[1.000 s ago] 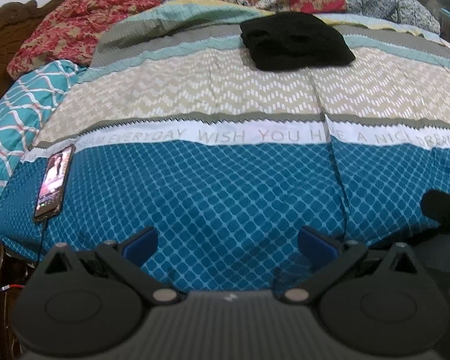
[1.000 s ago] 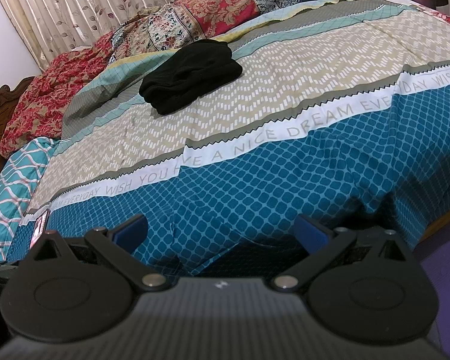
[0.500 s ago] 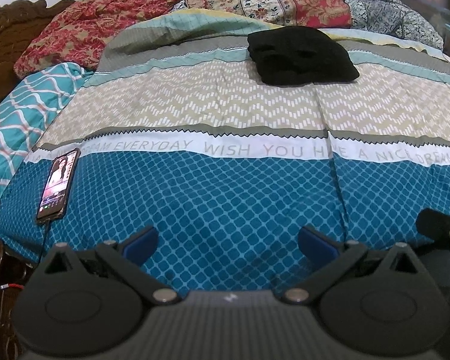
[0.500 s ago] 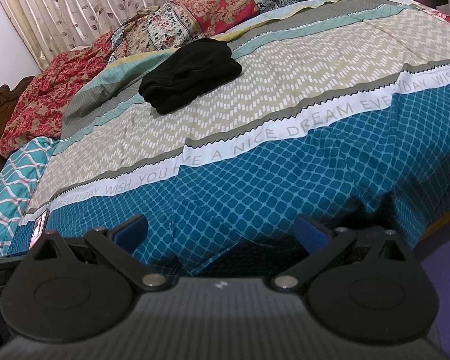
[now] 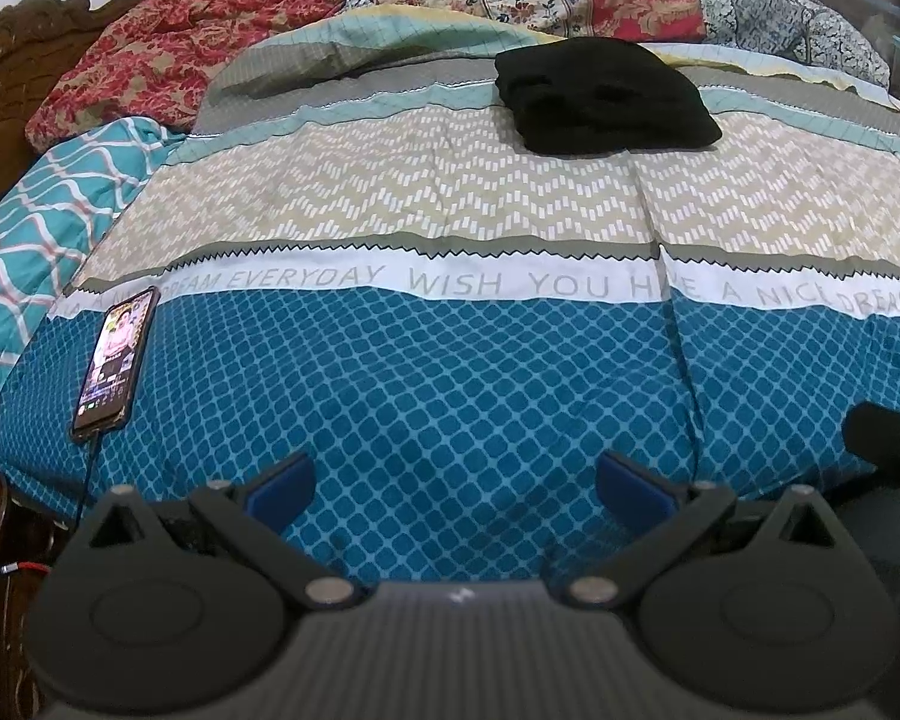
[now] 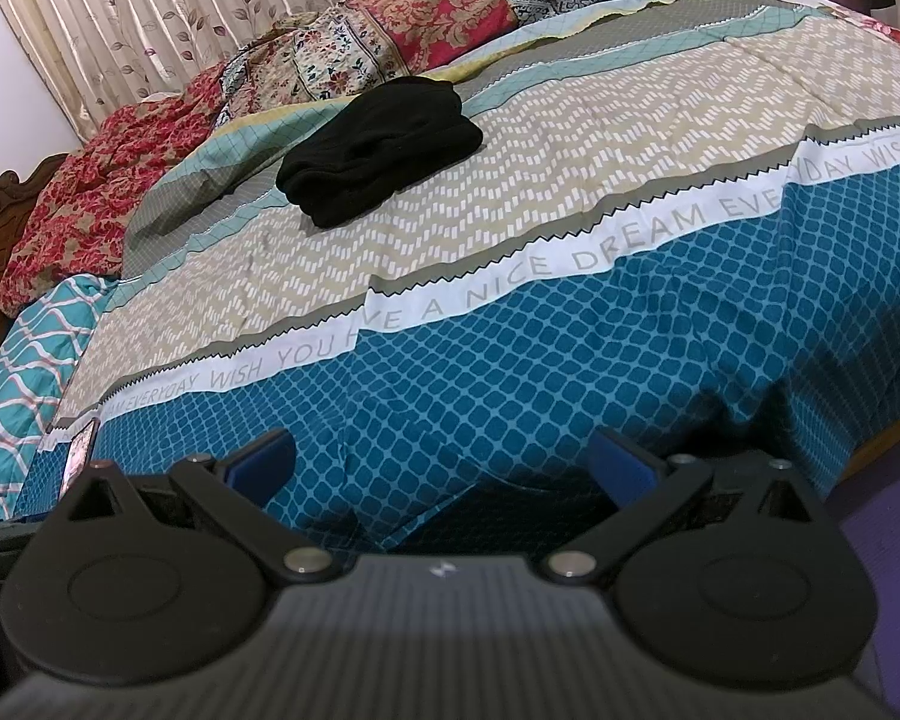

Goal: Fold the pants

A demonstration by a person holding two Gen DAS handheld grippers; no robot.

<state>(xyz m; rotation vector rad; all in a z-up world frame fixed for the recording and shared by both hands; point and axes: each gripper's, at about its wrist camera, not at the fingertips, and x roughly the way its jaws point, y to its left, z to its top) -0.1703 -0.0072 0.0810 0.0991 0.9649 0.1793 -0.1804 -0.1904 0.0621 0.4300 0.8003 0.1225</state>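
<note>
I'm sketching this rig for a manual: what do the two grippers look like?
Both match: the left gripper and right gripper each have a ribbed dark grey body with a small white mark, two round black discs, black linkage arms with silver pins, and blue finger pads. No cables or sleeves show.

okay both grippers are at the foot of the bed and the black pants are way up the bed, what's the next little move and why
Probably reach both grippers forward. The black pants lie bunched far up the bedspread, while the left gripper and right gripper hang open and empty at the near edge, touching nothing.
</note>
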